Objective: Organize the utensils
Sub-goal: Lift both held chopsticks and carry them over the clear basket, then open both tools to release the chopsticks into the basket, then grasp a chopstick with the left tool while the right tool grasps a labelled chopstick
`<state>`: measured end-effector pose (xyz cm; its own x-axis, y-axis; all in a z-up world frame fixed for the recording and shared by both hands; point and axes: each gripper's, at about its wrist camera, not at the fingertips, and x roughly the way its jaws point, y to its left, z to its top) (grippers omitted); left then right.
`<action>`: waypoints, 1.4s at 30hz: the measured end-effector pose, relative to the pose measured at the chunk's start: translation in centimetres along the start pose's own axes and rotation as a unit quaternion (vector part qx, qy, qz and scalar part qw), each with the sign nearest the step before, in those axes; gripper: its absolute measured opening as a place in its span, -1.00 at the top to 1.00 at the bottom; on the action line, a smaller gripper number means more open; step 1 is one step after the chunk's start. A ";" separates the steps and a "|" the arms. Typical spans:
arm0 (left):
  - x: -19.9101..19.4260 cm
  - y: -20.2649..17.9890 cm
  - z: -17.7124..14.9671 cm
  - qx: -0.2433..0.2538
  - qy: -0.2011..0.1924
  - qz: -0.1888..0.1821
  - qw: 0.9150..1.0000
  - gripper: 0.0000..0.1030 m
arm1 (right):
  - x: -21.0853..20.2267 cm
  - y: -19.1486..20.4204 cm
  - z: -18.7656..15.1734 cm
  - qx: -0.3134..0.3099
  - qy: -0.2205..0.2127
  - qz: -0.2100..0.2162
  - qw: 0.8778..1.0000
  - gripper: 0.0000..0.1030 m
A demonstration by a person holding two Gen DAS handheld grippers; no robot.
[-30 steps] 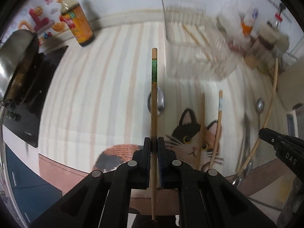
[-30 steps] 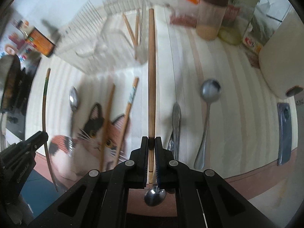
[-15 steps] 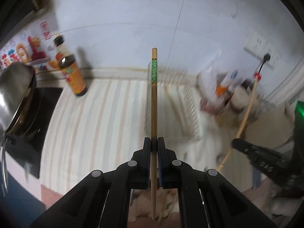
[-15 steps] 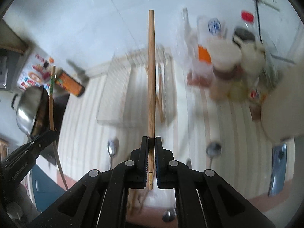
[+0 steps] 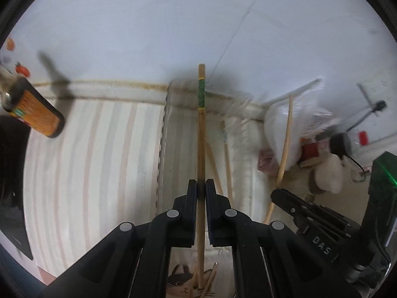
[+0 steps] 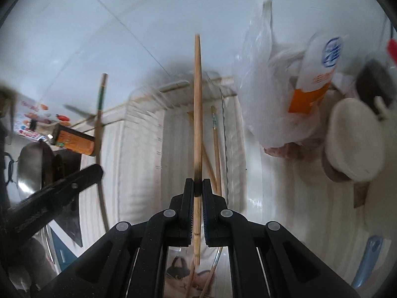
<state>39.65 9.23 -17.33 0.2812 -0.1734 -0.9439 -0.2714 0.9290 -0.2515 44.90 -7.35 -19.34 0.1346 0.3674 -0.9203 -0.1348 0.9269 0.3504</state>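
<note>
Left tongs (image 5: pixel 201 191) clamped tight on a green-banded chopstick (image 5: pixel 201 136), held w/ its tip over the clear rack (image 5: pixel 162 134) at the back of the striped table (image 5: pixel 86 164). Right tongs (image 6: pixel 197 188) pinch a plain wooden chopstick (image 6: pixel 197 114), also above the rack, where other chopsticks (image 6: pixel 216 149) lie. Orange-label bottle (image 5: pixel 37 116) stands left; white bag (image 6: pixel 268 94) just beside the rack on the right.

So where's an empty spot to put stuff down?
The striped counter is bare between the orange bottle and the clear rack. Inside the rack, its left part is free; chopsticks lie toward its right. Right of the rack it is crowded: a plastic bag, a white-and-orange bottle and jars.
</note>
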 end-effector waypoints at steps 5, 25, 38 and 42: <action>2.7 1.0 0.6 -0.024 0.037 -0.015 0.999 0.89 | 3.1 -0.5 1.4 0.010 0.027 0.006 1.000 0.87; -3.5 4.0 -9.9 0.024 -0.110 0.159 0.981 -1.00 | -2.8 -4.4 -9.4 0.042 -0.054 -0.049 0.996 -0.01; 7.1 -0.2 -21.2 0.095 0.047 0.116 0.988 -0.51 | -1.4 -12.6 -20.5 0.151 -0.017 -0.060 0.987 0.01; 10.3 -1.1 -22.4 0.119 0.087 0.113 0.983 0.02 | -0.5 -13.2 -21.8 0.161 -0.008 -0.066 0.985 0.07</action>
<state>22.21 -0.94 -31.55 0.0710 0.0130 -0.9974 -0.0799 0.9968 0.0073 25.18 -21.50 -27.30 0.1461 0.2402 -0.9597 0.2020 0.9424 0.2667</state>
